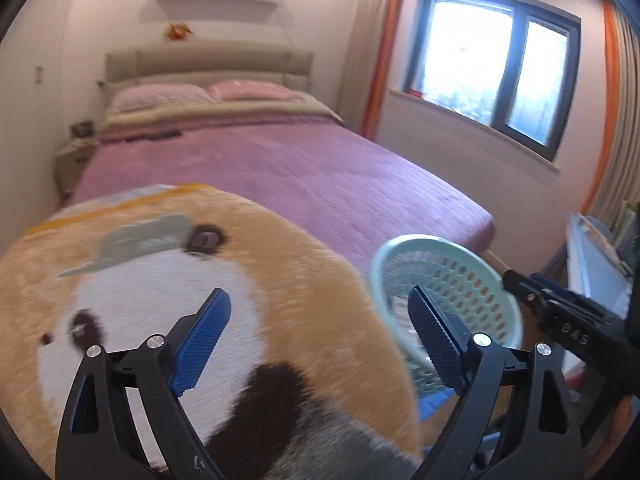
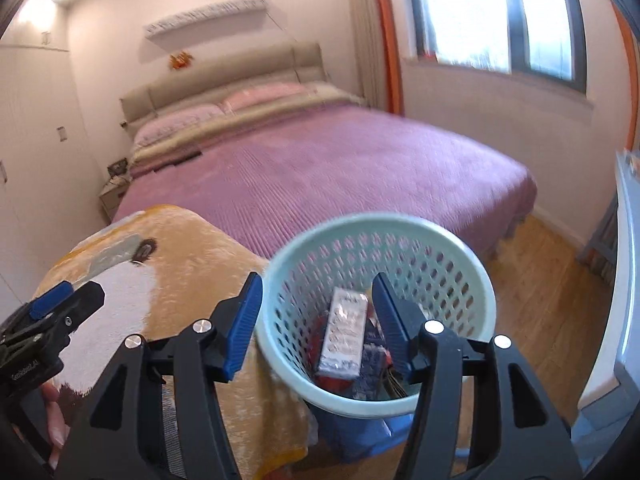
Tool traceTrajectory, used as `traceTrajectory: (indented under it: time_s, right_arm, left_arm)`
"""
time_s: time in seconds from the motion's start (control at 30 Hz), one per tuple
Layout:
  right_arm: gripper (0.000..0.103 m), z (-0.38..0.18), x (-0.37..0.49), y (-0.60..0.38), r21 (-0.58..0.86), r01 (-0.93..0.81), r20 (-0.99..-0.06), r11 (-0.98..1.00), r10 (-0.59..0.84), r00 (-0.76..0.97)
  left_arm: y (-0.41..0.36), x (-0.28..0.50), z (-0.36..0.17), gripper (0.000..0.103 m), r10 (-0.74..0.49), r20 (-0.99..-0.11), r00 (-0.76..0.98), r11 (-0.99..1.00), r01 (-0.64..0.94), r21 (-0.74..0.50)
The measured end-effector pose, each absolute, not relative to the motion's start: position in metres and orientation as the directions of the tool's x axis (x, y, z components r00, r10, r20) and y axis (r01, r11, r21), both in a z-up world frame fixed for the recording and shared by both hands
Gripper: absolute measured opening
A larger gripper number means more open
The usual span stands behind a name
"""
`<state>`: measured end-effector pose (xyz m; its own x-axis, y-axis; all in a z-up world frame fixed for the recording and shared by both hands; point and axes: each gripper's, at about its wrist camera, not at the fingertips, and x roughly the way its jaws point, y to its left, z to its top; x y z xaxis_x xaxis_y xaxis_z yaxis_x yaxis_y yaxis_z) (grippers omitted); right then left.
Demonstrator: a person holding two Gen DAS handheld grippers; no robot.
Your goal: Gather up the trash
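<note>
- Trash is lying at the bottom of the pale green perforated basket (image 2: 376,312): a silvery patterned carton (image 2: 344,338) is resting on top of darker blue and red wrappers, which are too blurred to name.
- That basket is sitting on something blue just beside the foot of the bed (image 2: 320,168), and it is touching or nearly touching the orange panda blanket (image 2: 192,280); I cannot tell which.
- Right gripper (image 2: 316,304) is standing partly open with nothing between its pads, its left finger hanging outside the rim and its right finger over the inside.
- Left gripper (image 1: 320,316) is standing wide and empty over the blanket, with its right finger in front of the basket's wall.
- A careless sweep is the likeliest risk: either finger could be catching the light rim and tipping the basket off its blue perch, spilling the carton onto the wood floor (image 2: 552,280).
- Both grippers are hovering near each other, so a crossing move could be knocking one into the other.
- Blur is making distances hard to judge, so a reach toward the bed may be snagging the plush blanket and dragging it against the basket.
</note>
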<state>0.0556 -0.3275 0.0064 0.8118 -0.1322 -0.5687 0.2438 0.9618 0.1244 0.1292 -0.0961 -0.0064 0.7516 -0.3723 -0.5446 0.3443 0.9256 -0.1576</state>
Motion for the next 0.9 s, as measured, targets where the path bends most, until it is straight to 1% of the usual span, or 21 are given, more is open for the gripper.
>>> traceTrajectory:
  time_s: [0.1,0.17,0.2,0.27,0.37,0.43,0.5,0.7,0.9]
  right_arm:
    - [0.054,0.009,0.040,-0.306,0.064,0.259,-0.488,0.964,-0.197,0.851]
    - [0.054,0.009,0.031,-0.302,0.046,0.261,-0.443,0.964,-0.214,0.871]
    - [0.054,0.010,0.027,-0.298,0.039,0.259,-0.417,0.965,-0.219,0.882]
    - [0.054,0.012,0.019,-0.292,0.028,0.260,-0.370,0.965,-0.231,0.900]
    - [0.054,0.012,0.014,-0.286,0.026,0.262,-0.329,0.965,-0.239,0.913]
    - [0.054,0.008,0.012,-0.283,0.026,0.279,-0.312,0.960,-0.257,0.915]
    - [0.054,0.002,0.014,-0.283,0.016,0.296,-0.311,0.955,-0.277,0.909]
    - [0.054,-0.018,0.026,-0.284,0.043,0.284,-0.355,0.958,-0.250,0.901]
    - [0.054,-0.022,0.030,-0.289,0.051,0.285,-0.368,0.957,-0.247,0.896]
  left_arm:
    - [-0.079,0.110,-0.009,0.091,-0.293,-0.496,0.817,0.954,0.283,-0.096]
    - [-0.072,0.100,-0.012,0.091,-0.238,-0.460,0.855,0.969,0.242,-0.051]
    - [-0.068,0.092,-0.013,0.091,-0.203,-0.427,0.881,0.976,0.215,-0.021]
    - [-0.063,0.081,-0.016,0.094,-0.137,-0.358,0.923,0.987,0.159,0.032]
    - [-0.057,0.072,-0.018,0.095,-0.103,-0.298,0.949,0.991,0.123,0.049]
    - [-0.055,0.070,-0.019,0.095,-0.093,-0.276,0.957,0.993,0.110,0.046]
    - [-0.053,0.073,-0.019,0.095,-0.105,-0.283,0.953,0.993,0.118,0.030]
    - [-0.055,0.074,-0.026,0.095,-0.134,-0.317,0.939,0.988,0.152,0.032]
    - [-0.053,0.077,-0.029,0.095,-0.141,-0.331,0.933,0.987,0.159,0.028]
